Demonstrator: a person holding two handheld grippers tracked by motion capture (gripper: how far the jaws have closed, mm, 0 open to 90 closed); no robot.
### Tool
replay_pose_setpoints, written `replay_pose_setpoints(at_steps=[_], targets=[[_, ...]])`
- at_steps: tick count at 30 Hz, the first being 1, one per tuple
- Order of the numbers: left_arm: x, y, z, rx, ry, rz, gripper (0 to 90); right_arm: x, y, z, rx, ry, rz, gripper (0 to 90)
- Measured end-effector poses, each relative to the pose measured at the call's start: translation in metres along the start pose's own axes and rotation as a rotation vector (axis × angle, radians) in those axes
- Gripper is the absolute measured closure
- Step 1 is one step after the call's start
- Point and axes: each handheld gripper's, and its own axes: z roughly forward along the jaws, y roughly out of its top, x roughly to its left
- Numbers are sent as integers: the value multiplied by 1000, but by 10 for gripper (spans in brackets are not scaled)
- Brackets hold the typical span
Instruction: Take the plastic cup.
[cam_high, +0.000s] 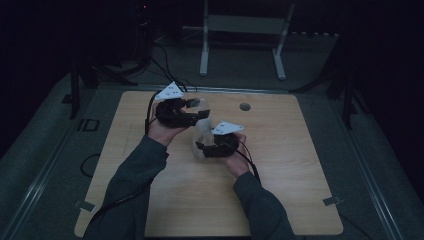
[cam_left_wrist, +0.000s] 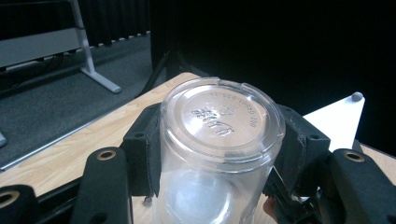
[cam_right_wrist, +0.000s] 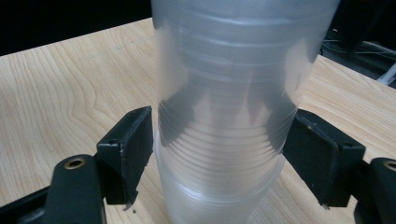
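A stack of clear plastic cups (cam_high: 203, 128) hangs above the middle of the wooden table (cam_high: 300, 175), held from both ends. My left gripper (cam_high: 196, 107) is shut on the outermost cup (cam_left_wrist: 222, 116); its black pads (cam_left_wrist: 148, 154) press the wall just under the embossed base, which faces the camera. My right gripper (cam_high: 201, 148) is shut on the ribbed lower part of the stack (cam_right_wrist: 224, 93), with a pad (cam_right_wrist: 133, 149) against each side near the rims. In the left gripper view, the right gripper's grey plate (cam_left_wrist: 341, 121) shows just behind the cup.
A round hole (cam_high: 244, 106) sits in the tabletop near its far edge. Beyond the table, a white metal stand (cam_high: 245, 30) rests on the grey floor, with dark tripod legs (cam_high: 85, 75) at the left. Bare wood lies below the cups (cam_right_wrist: 56, 93).
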Motion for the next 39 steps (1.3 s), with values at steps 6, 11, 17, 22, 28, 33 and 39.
replay_pose_setpoints(at_steps=[6, 11, 17, 22, 28, 33, 39], targets=[[0, 2, -3, -1, -5, 4, 410, 0, 0, 0, 3, 2, -2, 252], [1, 5, -8, -19, -7, 1, 410, 0, 0, -1, 1, 2, -1, 252], [1, 9, -18, -42, 3, 2, 410, -1, -1, -1, 2, -7, -1, 249], [3, 9, -23, -50, 12, -1, 411, -1, 0, -2, 1, -7, -7, 249], [6, 6, -26, -49, 21, -8, 411, -2, 0, -5, -5, -6, 1, 249], [7, 4, -28, -50, 27, -10, 412, -3, 1, -9, -17, -12, 6, 249], [9, 3, -32, -53, 36, -12, 411, -4, 2, -15, -31, -14, 3, 249]])
